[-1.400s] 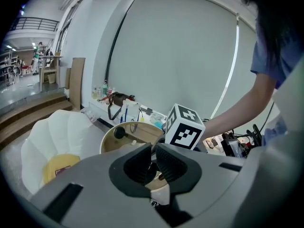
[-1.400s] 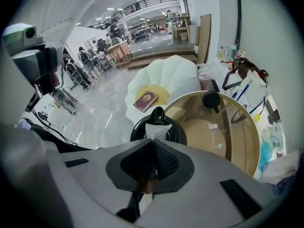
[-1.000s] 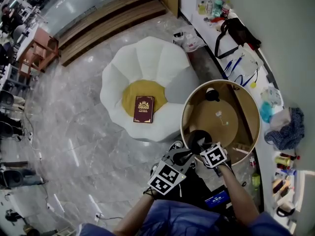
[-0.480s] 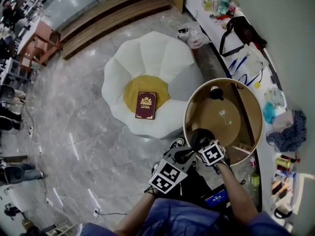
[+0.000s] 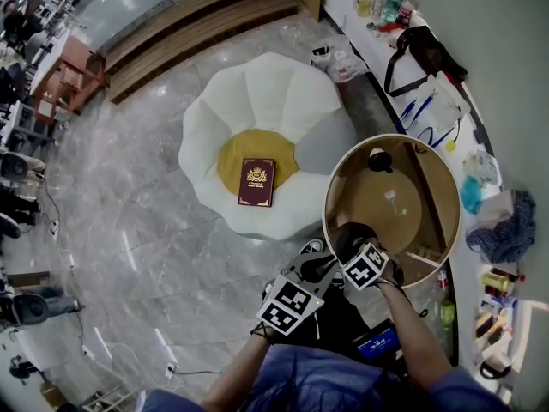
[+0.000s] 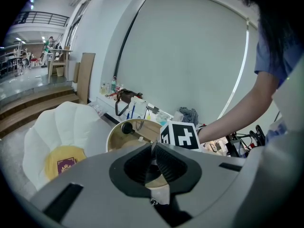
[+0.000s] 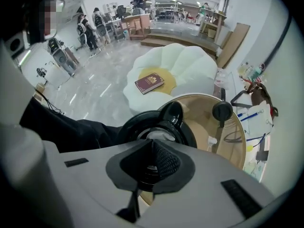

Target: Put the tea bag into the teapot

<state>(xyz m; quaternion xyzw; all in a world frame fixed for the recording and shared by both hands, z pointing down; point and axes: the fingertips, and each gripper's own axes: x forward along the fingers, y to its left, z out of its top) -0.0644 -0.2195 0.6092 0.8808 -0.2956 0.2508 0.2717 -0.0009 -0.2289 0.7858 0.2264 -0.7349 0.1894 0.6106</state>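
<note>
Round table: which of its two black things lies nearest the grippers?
The big teapot at the near rim, close by the right gripper; the smaller black piece sits at the far edge.

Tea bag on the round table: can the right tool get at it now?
Probably yes. The tea bag lies in the open on the table, past the teapot, with nothing over it. The right tool, now shut, must open first.

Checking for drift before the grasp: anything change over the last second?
Barely. The right gripper edged slightly left toward the teapot, jaws shut, nothing taken or let go. The left gripper, shut, the tea bag and the lid on the round table stayed put; the head camera shifted a little.
</note>
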